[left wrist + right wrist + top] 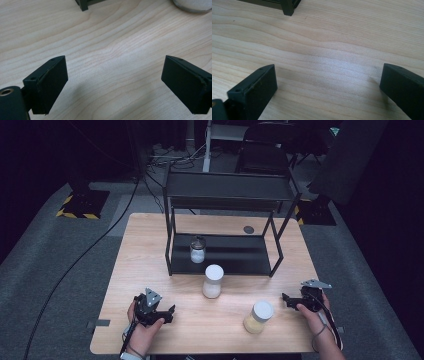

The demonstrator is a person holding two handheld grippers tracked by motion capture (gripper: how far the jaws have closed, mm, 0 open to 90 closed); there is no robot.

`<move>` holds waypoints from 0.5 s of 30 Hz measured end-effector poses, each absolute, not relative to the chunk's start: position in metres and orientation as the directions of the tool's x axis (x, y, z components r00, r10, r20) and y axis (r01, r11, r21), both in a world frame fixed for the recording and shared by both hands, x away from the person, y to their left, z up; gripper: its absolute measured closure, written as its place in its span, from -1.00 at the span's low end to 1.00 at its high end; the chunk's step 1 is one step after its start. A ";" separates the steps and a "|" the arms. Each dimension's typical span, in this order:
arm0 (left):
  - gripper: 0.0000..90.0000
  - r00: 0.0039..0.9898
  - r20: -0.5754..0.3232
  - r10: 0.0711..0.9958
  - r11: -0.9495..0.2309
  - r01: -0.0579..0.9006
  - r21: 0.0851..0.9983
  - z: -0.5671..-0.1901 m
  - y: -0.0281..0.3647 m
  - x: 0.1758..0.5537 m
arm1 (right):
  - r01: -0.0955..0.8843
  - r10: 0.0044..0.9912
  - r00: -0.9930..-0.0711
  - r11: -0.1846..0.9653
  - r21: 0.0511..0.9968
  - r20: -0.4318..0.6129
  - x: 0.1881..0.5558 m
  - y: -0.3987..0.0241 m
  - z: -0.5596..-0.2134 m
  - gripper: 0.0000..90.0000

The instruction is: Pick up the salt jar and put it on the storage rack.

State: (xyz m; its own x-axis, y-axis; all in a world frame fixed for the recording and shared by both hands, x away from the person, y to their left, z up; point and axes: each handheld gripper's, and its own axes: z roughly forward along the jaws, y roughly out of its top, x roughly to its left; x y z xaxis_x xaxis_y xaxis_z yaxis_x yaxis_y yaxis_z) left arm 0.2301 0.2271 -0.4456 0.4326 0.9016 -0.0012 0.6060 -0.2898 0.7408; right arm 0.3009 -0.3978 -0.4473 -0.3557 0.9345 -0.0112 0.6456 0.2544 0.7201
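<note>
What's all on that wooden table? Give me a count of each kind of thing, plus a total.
Jars: 3, a small one on the shelf's bottom level, a white-filled one and a yellow-filled one on the table
Black metal shelf: 1
Hand-held grippers: 2, left and right, both open
Total: 6

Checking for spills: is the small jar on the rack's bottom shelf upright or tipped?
Upright: the small jar stands on its base on the rack, lid on top.
</note>
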 end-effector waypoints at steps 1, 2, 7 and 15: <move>-0.85 0.428 -0.007 0.904 -0.284 0.612 0.738 -0.447 0.227 0.230 | 0.646 0.935 -0.356 0.254 0.720 -0.011 0.301 -0.398 -0.447 -0.99; -0.85 0.425 -0.015 0.905 -0.279 0.621 0.733 -0.449 0.227 0.230 | 0.646 0.935 -0.356 0.254 0.720 -0.011 0.301 -0.398 -0.447 -0.99; -0.85 0.415 -0.021 0.910 -0.277 0.643 0.714 -0.449 0.226 0.230 | 0.646 0.935 -0.356 0.254 0.720 -0.011 0.301 -0.398 -0.447 -0.99; -0.87 0.406 -0.018 0.914 -0.278 0.657 0.700 -0.448 0.223 0.231 | 0.645 0.934 -0.357 0.255 0.720 -0.011 0.300 -0.398 -0.447 -0.99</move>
State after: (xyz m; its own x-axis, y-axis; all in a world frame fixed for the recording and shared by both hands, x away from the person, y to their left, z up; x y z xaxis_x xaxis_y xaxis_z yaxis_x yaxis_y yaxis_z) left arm 0.2306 0.2233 -0.4479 0.4057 0.9138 -0.0183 0.6574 -0.2778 0.7005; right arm 0.3001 -0.3981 -0.4474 -0.3575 0.9339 -0.0106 0.6449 0.2551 0.7204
